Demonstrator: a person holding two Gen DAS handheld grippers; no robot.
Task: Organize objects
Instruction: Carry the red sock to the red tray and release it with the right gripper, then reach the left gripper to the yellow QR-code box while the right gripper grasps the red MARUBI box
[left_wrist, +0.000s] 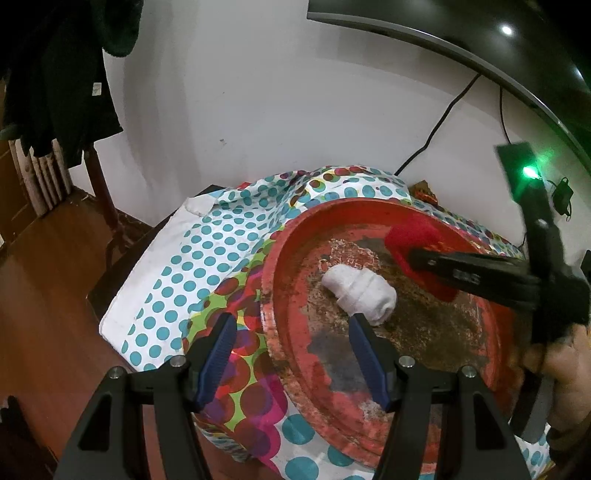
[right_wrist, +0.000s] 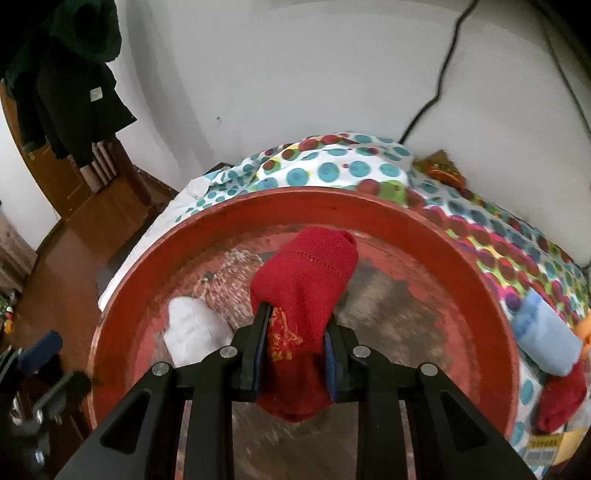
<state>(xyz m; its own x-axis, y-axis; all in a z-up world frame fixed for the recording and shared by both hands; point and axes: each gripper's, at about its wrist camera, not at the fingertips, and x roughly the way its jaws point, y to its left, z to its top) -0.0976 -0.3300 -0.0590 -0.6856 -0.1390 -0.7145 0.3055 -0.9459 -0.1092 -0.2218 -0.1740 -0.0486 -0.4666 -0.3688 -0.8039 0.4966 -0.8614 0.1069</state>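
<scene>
A worn red round tray (left_wrist: 284, 236) lies on a dotted cloth; it fills the right wrist view (right_wrist: 491, 295). A rolled white sock (left_wrist: 360, 290) lies in the tray; it shows at left in the right wrist view (right_wrist: 192, 328). My right gripper (right_wrist: 297, 321) is shut on a rolled red sock (right_wrist: 306, 273) and holds it over the tray's middle; in the left wrist view the gripper (left_wrist: 410, 256) and sock (left_wrist: 413, 230) come in from the right. My left gripper (left_wrist: 291, 325) is open and empty over the tray's near left rim, close to the white sock.
A light blue rolled sock (right_wrist: 543, 332), another red one (right_wrist: 561, 398) and an orange item (right_wrist: 583, 328) lie on the cloth (left_wrist: 192, 258) right of the tray. A white wall and black cable (left_wrist: 436, 129) stand behind. Wooden floor (left_wrist: 48, 295) drops off at the left.
</scene>
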